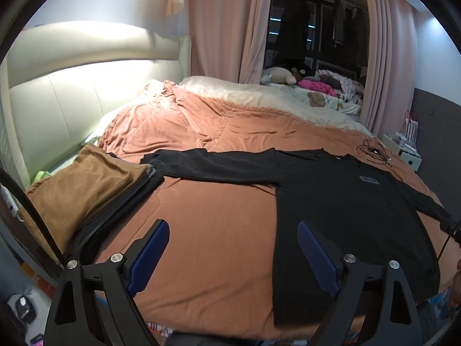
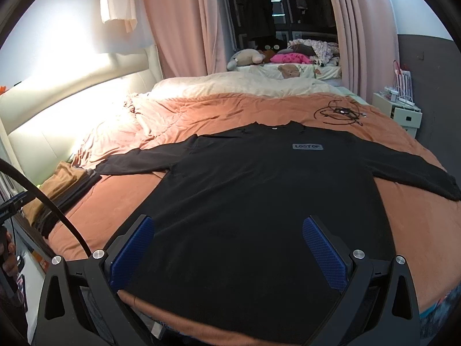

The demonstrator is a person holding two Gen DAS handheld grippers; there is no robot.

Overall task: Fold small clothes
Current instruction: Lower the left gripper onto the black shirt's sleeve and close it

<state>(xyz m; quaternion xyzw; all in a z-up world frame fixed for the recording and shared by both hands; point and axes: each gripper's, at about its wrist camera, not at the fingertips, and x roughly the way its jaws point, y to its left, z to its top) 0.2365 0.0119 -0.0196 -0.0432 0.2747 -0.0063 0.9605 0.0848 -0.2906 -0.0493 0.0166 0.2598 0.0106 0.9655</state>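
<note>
Black long-sleeved shirt (image 2: 259, 196) spread flat, front up, on orange bedspread (image 1: 207, 230), both sleeves stretched out sideways. Right gripper (image 2: 227, 242) above lower half of shirt, jaws wide apart, nothing between pads. Left gripper (image 1: 230, 248) over bare bedspread just left of shirt's side edge, jaws wide, gripping nothing. Folded stack of clothes (image 1: 86, 190), brown piece on top, ahead-left of left gripper. Tangled cable (image 2: 340, 112), possibly earphones, beyond shirt's collar, ahead-right.
</note>
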